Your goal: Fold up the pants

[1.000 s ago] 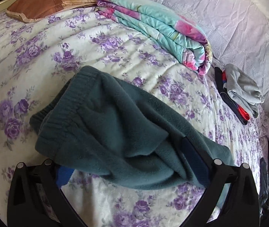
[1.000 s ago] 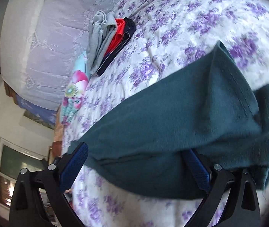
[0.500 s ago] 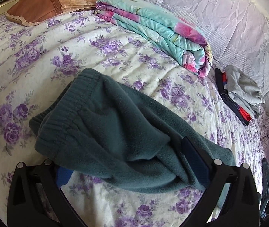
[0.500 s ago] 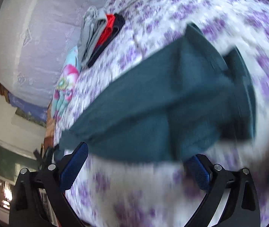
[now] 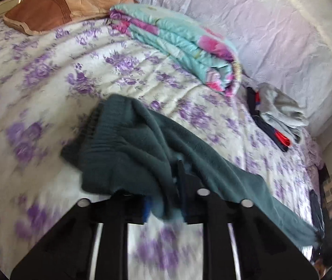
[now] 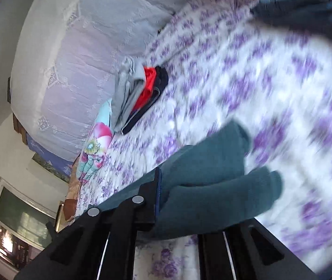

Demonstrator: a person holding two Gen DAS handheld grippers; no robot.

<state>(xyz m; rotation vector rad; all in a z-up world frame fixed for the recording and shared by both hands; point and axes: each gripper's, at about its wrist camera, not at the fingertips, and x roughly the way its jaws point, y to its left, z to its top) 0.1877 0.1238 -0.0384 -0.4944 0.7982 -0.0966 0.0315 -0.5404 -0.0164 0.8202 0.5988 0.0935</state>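
The dark teal fleece pants (image 5: pixel 140 149) hang bunched over the floral bedspread (image 5: pixel 49 74). My left gripper (image 5: pixel 166 205) is shut on the pants near the ribbed waistband, with the fabric draping over both fingers. My right gripper (image 6: pixel 177 210) is shut on the other end of the pants (image 6: pixel 212 175), whose leg ends stick out past the fingers. The right view is motion-blurred.
A folded turquoise and pink quilt (image 5: pixel 184 49) and a brown pillow (image 5: pixel 56 11) lie at the head of the bed. A stack of folded grey, red and dark clothes (image 5: pixel 280 116) sits by the white-covered wall side (image 5: pixel 270 35); it also shows in the right wrist view (image 6: pixel 138 93).
Both grippers have closed on the pants and lifted them. The fabric is now gathered and narrower in both views. The right gripper has swung quickly.
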